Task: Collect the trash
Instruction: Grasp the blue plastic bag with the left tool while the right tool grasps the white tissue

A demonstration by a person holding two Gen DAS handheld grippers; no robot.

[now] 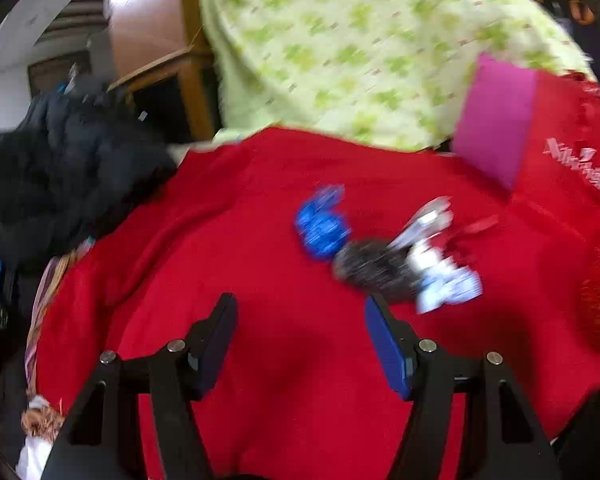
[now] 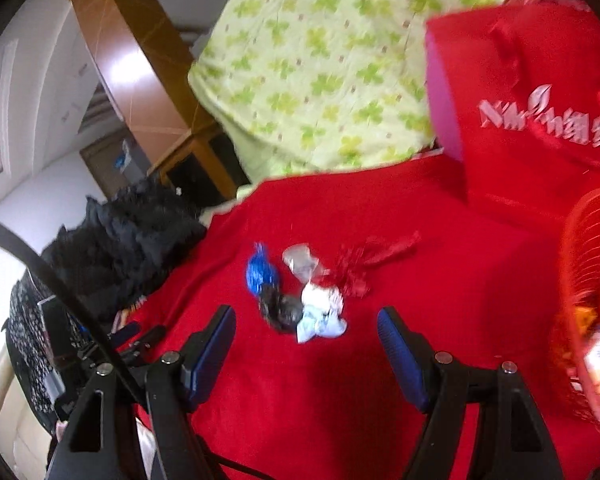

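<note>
A small heap of crumpled trash lies near the middle of the fuzzy red blanket [image 2: 340, 400]: a crinkled blue foil wrapper [image 2: 260, 274], a wadded black plastic scrap [image 2: 282, 310] touching it, a scrunched white-and-pale-blue paper wrapper [image 2: 320, 316], a clear cellophane piece [image 2: 300, 260] and a shiny red foil wrapper [image 2: 364, 264] whose long twisted end points toward the stiff red gift bag with white lettering [image 2: 532, 112] at the blanket's far right edge. The heap's long axis runs across the blanket, blue end toward the puffy black jacket [image 2: 132, 228] at the left edge, with a soft green clover-print quilt [image 2: 320, 60] behind and a red mesh basket [image 2: 580, 280] on the right. The left gripper [image 1: 300, 320] and the right gripper [image 2: 306, 334] both hover short of the heap, fingers spread and holding nothing.
</note>
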